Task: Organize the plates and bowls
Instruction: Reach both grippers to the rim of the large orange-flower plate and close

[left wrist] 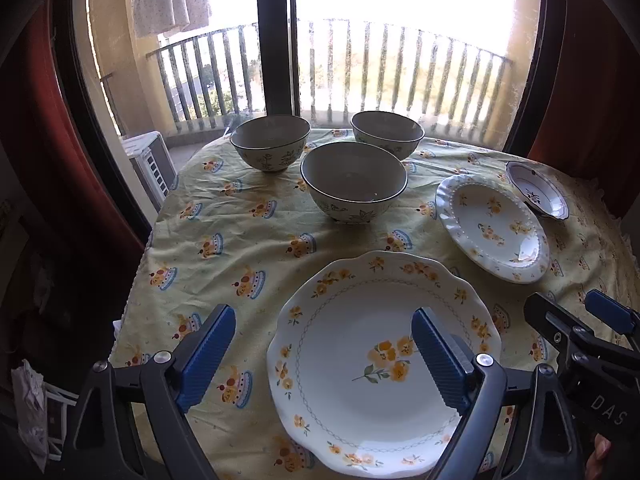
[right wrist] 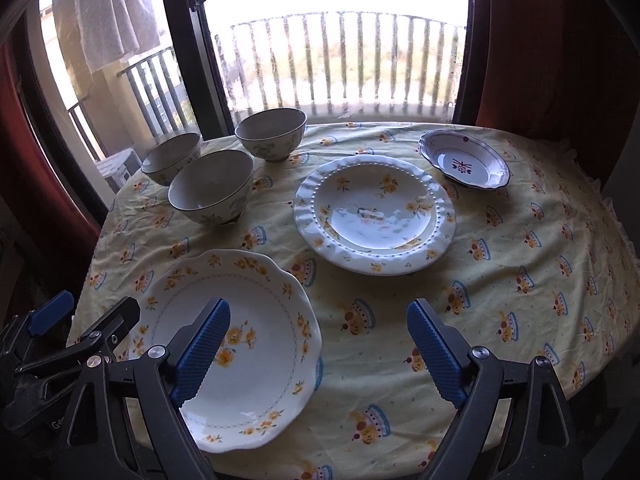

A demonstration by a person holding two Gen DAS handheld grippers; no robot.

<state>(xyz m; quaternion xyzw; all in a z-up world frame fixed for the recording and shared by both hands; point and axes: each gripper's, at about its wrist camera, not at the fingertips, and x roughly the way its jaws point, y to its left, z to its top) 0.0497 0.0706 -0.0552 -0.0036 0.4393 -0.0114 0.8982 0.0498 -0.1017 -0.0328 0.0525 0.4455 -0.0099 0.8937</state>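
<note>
A large scalloped plate with yellow flowers [left wrist: 360,364] [right wrist: 256,344] lies nearest me on the table. My left gripper [left wrist: 322,352] hangs open over its left rim, nothing between the blue pads. My right gripper [right wrist: 318,350] is open above the plate's right edge and the cloth. Behind lie a ribbed flowered plate [left wrist: 492,226] [right wrist: 374,216] and a small blue-rimmed dish [left wrist: 536,194] [right wrist: 464,164]. Three flowered bowls stand at the back: one in front [left wrist: 354,184] [right wrist: 212,186], one far left [left wrist: 270,142] [right wrist: 172,156], one far right [left wrist: 387,134] [right wrist: 271,132].
A yellow patterned cloth [left wrist: 240,232] [right wrist: 520,280] covers the round table. Behind it are a window frame [left wrist: 276,40], a balcony railing [right wrist: 340,60] and red curtains [right wrist: 560,40] on both sides. The right gripper's body [left wrist: 580,344] shows at the left view's right edge.
</note>
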